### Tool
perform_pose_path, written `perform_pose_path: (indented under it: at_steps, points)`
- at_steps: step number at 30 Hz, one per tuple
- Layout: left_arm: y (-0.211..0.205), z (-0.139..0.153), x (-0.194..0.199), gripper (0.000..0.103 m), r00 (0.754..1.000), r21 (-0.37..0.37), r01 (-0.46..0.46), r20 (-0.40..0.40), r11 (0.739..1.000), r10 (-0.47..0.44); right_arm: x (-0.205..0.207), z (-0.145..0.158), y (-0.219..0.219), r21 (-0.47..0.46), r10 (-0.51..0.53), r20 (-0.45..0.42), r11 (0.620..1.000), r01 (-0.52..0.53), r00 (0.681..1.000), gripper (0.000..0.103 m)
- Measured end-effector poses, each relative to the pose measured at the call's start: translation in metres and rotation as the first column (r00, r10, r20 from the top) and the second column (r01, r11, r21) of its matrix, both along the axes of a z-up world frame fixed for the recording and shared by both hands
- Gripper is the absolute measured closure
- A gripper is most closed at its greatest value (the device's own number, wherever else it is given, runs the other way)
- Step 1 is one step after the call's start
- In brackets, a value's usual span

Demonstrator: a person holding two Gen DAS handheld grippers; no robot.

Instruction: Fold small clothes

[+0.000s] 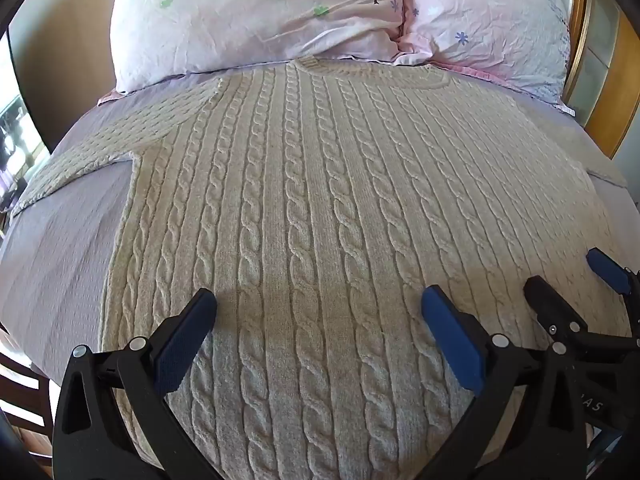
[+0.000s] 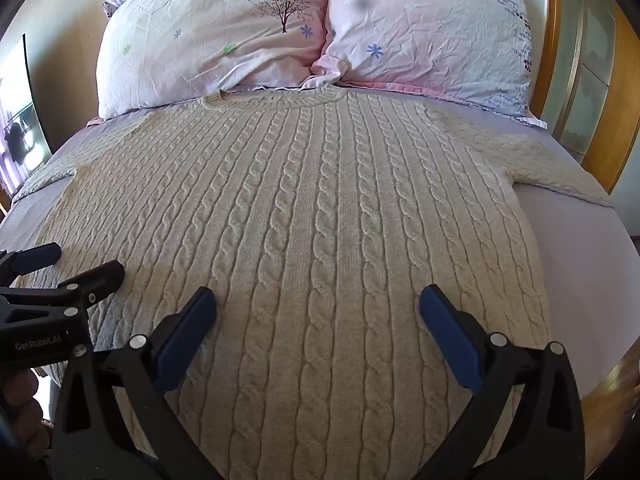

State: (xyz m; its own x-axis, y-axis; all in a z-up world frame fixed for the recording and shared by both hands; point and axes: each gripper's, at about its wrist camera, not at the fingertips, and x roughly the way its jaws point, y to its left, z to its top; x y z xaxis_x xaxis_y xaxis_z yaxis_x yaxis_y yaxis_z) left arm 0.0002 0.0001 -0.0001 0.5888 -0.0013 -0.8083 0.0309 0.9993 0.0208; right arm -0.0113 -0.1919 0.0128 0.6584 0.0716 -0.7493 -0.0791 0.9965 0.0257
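Observation:
A cream cable-knit sweater [image 1: 320, 200] lies flat on the bed, collar toward the pillows and both sleeves spread out to the sides; it also shows in the right wrist view [image 2: 320, 200]. My left gripper [image 1: 318, 304] is open and empty, just above the sweater's lower middle. My right gripper [image 2: 318, 304] is open and empty above the sweater's lower right part. In the left wrist view the right gripper [image 1: 564, 276] shows at the right edge. In the right wrist view the left gripper [image 2: 76, 262] shows at the left edge.
The bed has a lilac sheet [image 1: 60, 248]. Two pink floral pillows [image 1: 260, 20] [image 1: 488, 28] lie just beyond the collar. A wooden headboard [image 2: 624, 92] stands at the right. The wooden bed frame edge [image 2: 612, 384] shows at lower right.

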Motion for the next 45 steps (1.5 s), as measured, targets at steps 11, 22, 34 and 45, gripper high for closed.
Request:
perform_pose_path:
  at_steps: [11,22,34,45]
  points:
    - [0.0000,0.0002,-0.0002,0.001,1.000,0.002,0.000,0.007,1.000,0.000,0.0001,-0.0001,-0.0002,0.000,0.000,-0.001,1.000,0.000,1.000,0.002]
    - [0.0000,0.0004,-0.0002,0.001,1.000,0.002,0.000,0.010,1.000,0.000,0.0000,-0.0005,-0.0004,0.000,0.000,-0.001,1.000,0.000,1.000,0.002]
    - [-0.0001,0.0005,-0.0004,0.001,1.000,0.002,0.000,0.014,1.000,0.000,0.0004,-0.0009,-0.0003,0.000,0.000,-0.002,1.000,0.000,1.000,0.002]
    - [-0.0001,0.0005,-0.0005,0.001,1.000,0.002,0.000,0.016,1.000,0.000,0.0005,-0.0018,0.0000,0.000,0.000,-0.003,1.000,0.000,1.000,0.002]
